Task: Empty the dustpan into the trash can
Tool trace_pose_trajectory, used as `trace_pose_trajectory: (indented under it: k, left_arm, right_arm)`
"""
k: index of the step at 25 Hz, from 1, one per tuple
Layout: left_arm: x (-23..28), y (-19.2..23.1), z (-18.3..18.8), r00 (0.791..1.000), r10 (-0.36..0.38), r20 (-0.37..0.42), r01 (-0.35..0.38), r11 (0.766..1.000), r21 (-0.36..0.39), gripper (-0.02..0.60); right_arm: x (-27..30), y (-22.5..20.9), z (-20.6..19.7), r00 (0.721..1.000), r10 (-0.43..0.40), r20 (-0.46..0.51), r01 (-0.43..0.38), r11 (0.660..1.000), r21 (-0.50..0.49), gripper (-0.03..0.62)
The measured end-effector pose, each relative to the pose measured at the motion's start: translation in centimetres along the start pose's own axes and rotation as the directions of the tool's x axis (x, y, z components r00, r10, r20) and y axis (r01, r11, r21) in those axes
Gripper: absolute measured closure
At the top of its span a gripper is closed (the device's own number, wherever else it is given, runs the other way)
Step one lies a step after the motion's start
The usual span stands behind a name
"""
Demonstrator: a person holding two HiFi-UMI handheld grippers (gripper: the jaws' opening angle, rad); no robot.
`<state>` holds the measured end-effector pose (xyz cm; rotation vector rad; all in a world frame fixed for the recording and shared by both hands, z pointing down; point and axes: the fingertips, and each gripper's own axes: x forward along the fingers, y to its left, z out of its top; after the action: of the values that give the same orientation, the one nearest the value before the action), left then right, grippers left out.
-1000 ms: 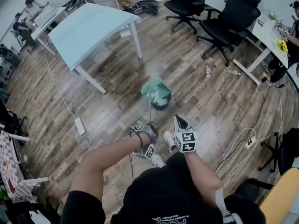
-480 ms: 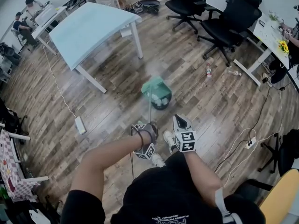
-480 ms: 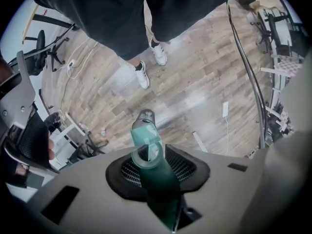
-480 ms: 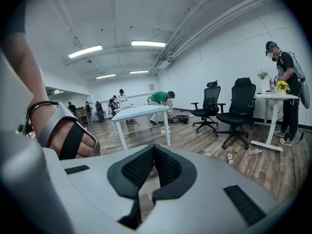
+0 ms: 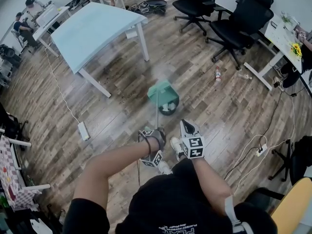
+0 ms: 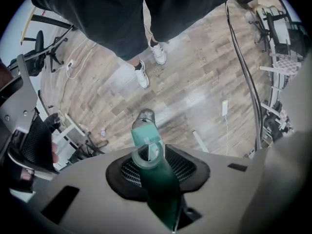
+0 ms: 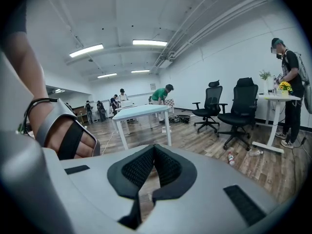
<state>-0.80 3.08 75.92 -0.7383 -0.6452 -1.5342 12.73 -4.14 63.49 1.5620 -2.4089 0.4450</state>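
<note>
Left tongs (image 6: 157, 153) clamped on the green dustpan handle (image 6: 160, 182), right tongs (image 7: 154, 152) closed together, empty

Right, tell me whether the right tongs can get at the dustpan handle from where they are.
Probably yes. The right tongs hang empty beside the left tongs, which grip the dustpan handle; nothing lies between.

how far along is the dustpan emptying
Done: the dustpan is up over the trash can, white scraps showing in the can. In hand: left tongs clamp its green handle, dustpan tipped; right tongs shut, empty. Left: can't see if it is fully emptied; then set it down.
</note>
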Motion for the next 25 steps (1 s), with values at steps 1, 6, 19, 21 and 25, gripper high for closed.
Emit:
trace_pose_trajectory:
  k: [1,6,19,21,25]
  left_arm:
    - [0.0,0.1,-0.1,1.0,0.002,0.0,-0.002,1.0,-0.004,0.46]
    - [0.0,0.2,-0.1,0.999,0.035,0.008,-0.034,0.996,-0.086,0.469]
    - [-0.7,2.1,-3.6,0.982,0.147,0.116,-0.035,0.753,-0.657,0.483]
    - [-0.5,2.0,-5.0,0.979,0.16,0.127,-0.005,0.64,-0.769,0.483]
    - [-0.3,2.0,-7.7,0.975,0.188,0.122,0.047,0.362,-0.931,0.483]
  right_arm:
    - [0.1,0.0,0.1,1.0,0.001,-0.001,-0.001,1.0,-0.002,0.569]
    - [0.4,-0.2,0.3,1.0,0.01,-0.01,-0.01,1.0,-0.016,0.569]
    - [2.4,-0.2,1.5,0.998,0.056,-0.028,-0.057,0.998,-0.036,0.569]
    - [3.0,-0.3,2.2,0.997,0.069,-0.024,-0.07,0.997,-0.043,0.569]
    - [4.3,-0.6,3.6,0.996,0.092,-0.022,-0.093,0.993,-0.068,0.569]
